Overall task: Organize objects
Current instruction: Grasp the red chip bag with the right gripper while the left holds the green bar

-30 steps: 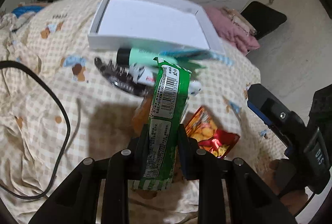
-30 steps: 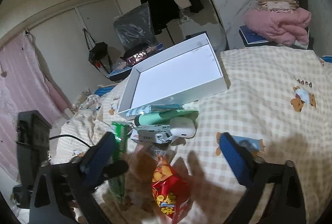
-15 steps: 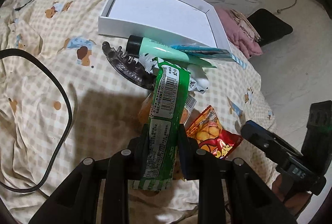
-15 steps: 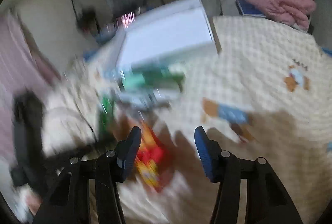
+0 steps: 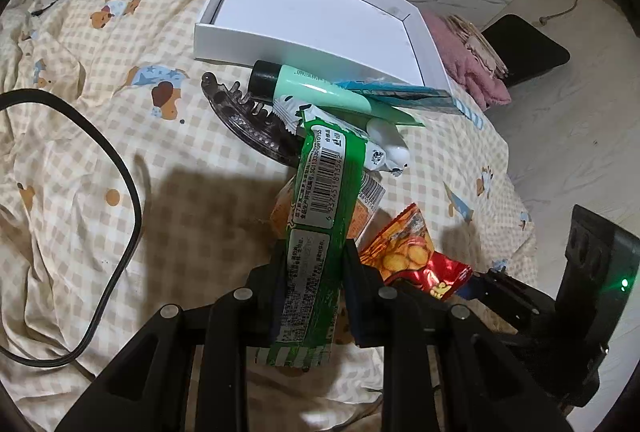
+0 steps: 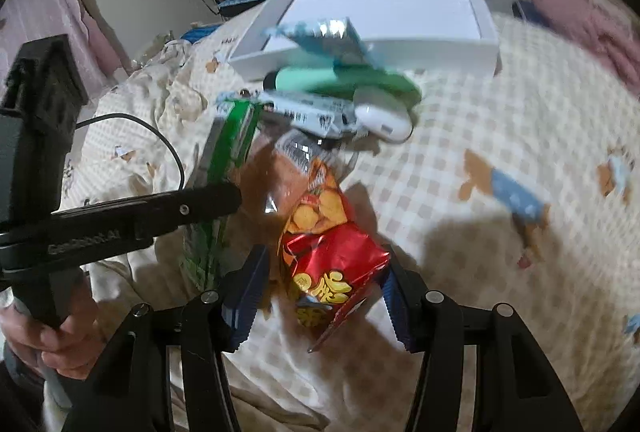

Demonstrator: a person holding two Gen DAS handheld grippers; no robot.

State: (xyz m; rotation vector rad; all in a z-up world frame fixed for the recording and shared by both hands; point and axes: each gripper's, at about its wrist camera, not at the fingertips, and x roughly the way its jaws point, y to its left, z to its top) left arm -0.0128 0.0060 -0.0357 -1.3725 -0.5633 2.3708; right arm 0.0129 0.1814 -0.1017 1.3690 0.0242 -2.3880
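The red snack bag (image 6: 332, 264) lies on the bed, near you, between your right gripper (image 6: 320, 296)'s closing jaws. It looks light, crinkly and crushable, so pinch gently mid-body. Your left gripper (image 5: 314, 296) is clamped on the green wrapper (image 5: 320, 208); the white box (image 5: 320, 12) sits far.

A cream checked bedsheet with cartoon bears (image 5: 192, 168) lies under and ahead of the fingers. A black cable (image 5: 120, 192) curves on it, left of the fingers. Far ahead to the right, a pink fluffy folded blanket (image 5: 472, 72) lies beside a black flat cushion (image 5: 528, 50).
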